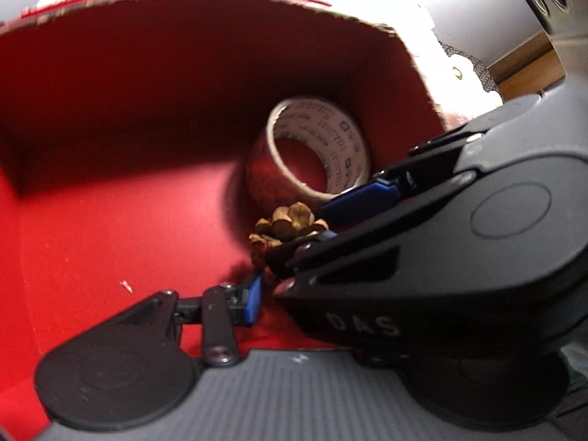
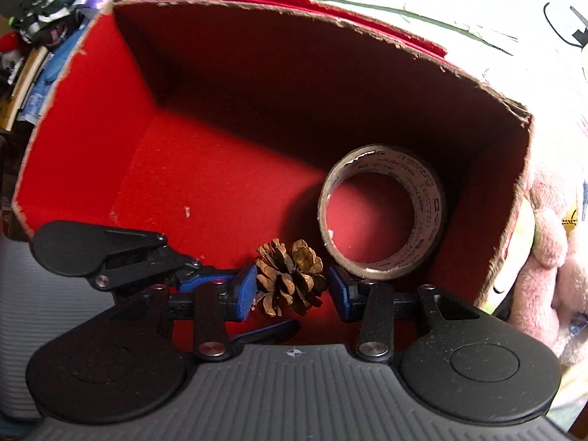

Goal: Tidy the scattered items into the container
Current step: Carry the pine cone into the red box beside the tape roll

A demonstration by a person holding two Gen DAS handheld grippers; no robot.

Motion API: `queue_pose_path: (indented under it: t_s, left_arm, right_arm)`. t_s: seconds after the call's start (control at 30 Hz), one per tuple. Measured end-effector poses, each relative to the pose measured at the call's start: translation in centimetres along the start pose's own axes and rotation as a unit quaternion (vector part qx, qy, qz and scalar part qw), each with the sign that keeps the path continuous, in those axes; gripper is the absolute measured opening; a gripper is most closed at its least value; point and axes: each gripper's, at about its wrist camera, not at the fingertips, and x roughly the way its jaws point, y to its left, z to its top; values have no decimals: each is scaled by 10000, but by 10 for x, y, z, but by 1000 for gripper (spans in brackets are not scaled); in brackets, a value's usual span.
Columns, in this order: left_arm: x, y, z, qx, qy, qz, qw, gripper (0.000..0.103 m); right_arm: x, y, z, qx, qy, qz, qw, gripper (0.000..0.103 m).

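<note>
Right claw (image 2: pixel 292 288) inside red box (image 2: pixel 77 117), jaws parted around pinecone (image 2: pixel 290 279), left pad touching. Tape roll (image 2: pixel 382 217) just beside. Left claw (image 1: pixel 290 253) open near pinecone.

Both wrist cameras look steeply down, close in, sharing the red box (image 2: pixel 92 117) floor, tape roll (image 2: pixel 382 220) and pinecone (image 2: pixel 290 275).

Both grippers are matte black with blue-padded jaws, silver pivot screws, ribbed grey bases and white "DAS" lettering.
</note>
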Motion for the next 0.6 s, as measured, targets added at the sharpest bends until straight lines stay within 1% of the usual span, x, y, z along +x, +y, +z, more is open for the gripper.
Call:
queue_pose_path:
  t_s: [0.1, 0.23, 0.47, 0.53, 0.6]
  left_arm:
    - [2, 4, 2, -156, 115, -169, 9997, 40]
    - [3, 5, 2, -265, 152, -250, 9992, 40]
    - [3, 4, 0, -442, 163, -376, 9982, 40]
    - [2, 2, -2, -445, 103, -399, 9982, 45]
    - [4, 1, -4, -493, 78, -547, 9973, 50]
  right_arm:
    - [5, -1, 0, -37, -33, -119, 9999, 44]
    - [8, -3, -2, -208, -149, -323, 9992, 44]
    - [13, -3, -10, -514, 10, -387, 9979, 44]
    - [12, -4, -13, -580, 70, -394, 9975, 44]
    - [11, -4, -16, -646, 119, -394, 9971, 44]
